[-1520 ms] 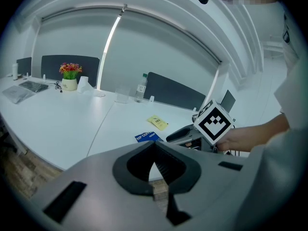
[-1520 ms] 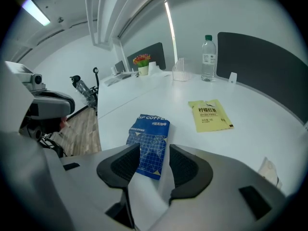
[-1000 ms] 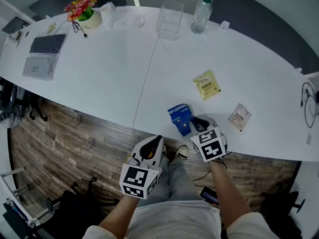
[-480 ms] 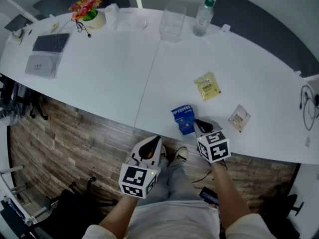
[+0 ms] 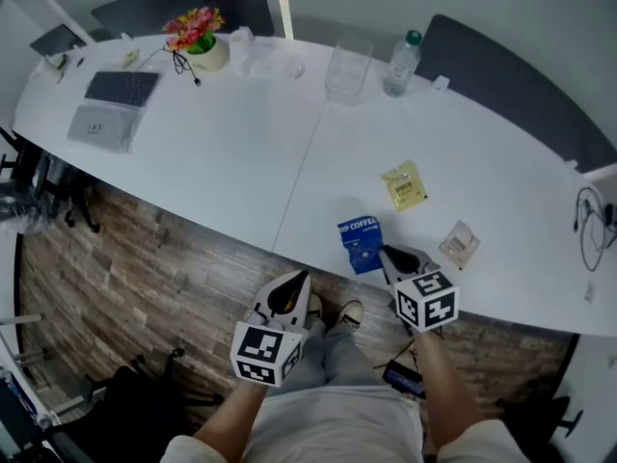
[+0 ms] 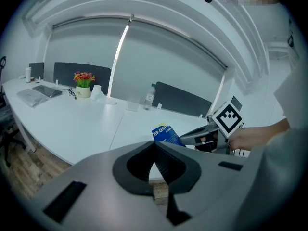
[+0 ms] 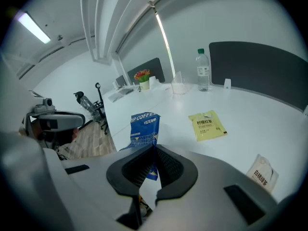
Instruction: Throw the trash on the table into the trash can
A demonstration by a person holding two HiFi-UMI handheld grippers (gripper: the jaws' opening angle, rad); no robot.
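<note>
Broadly, the white table [image 5: 231,152] curved wide and mostly bare, its near edge just ahead of both grippers, with wood flooring [image 5: 145,258] below. At that edge the right gripper [image 5: 386,252] had its jaws pinched on the blue drip coffee packet [image 5: 360,242], while the left gripper [image 5: 300,278] hung off the table, jaws together on nothing. A clear container [image 5: 348,68] and water bottle [image 5: 402,63] stood well apart at the far edge, and a yellow sachet [image 5: 403,185] and pale sachet [image 5: 459,244] lay near the packet.

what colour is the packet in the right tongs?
Blue with white lettering: the flat blue coffee packet. Clearest in the right gripper view.
</note>
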